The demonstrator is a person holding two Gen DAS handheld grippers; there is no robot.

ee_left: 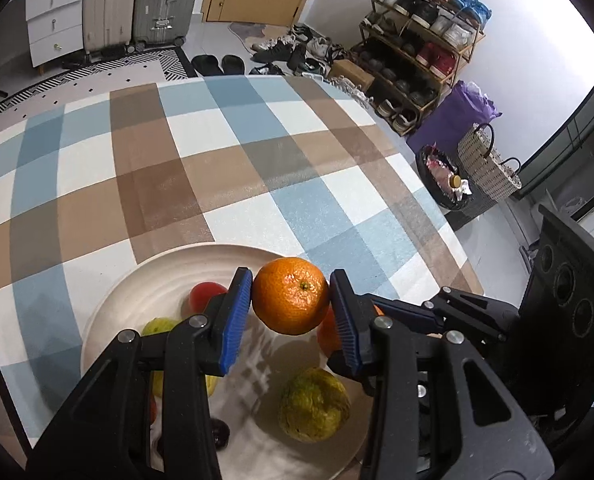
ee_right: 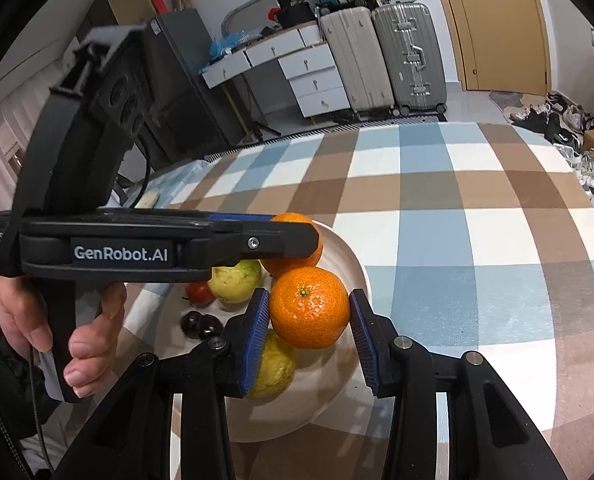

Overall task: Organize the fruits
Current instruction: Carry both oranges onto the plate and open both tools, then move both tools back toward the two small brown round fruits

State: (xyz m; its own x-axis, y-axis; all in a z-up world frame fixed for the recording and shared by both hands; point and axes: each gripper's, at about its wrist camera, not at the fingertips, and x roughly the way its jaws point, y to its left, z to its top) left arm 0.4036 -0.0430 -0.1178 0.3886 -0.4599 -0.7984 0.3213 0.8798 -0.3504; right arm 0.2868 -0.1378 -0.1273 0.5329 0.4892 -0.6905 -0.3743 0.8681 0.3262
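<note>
Both tongs pinch fruit above the plate (ee_right: 357, 268) near the surface's near edge: left tongs (ee_left: 291, 300) hold one orange (ee_left: 291, 300), right tongs (ee_right: 309, 308) another orange (ee_right: 309, 308); guavas, tomato and dark fruits already lie inside; both oranges await setting down

Fruit crowds the plate (ee_left: 109, 312) (tablecloth (ee_left: 217, 160) beyond bare).

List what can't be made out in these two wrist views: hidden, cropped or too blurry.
- Left wrist view: the second orange is mostly hidden behind the left gripper's finger; the dark fruit is half covered by the gripper body.
- Left wrist view: the plate's near rim is hidden by the gripper.
- Right wrist view: the orange in the left gripper is largely covered by its finger.
- Right wrist view: the plate's left side is hidden behind the hand.
</note>
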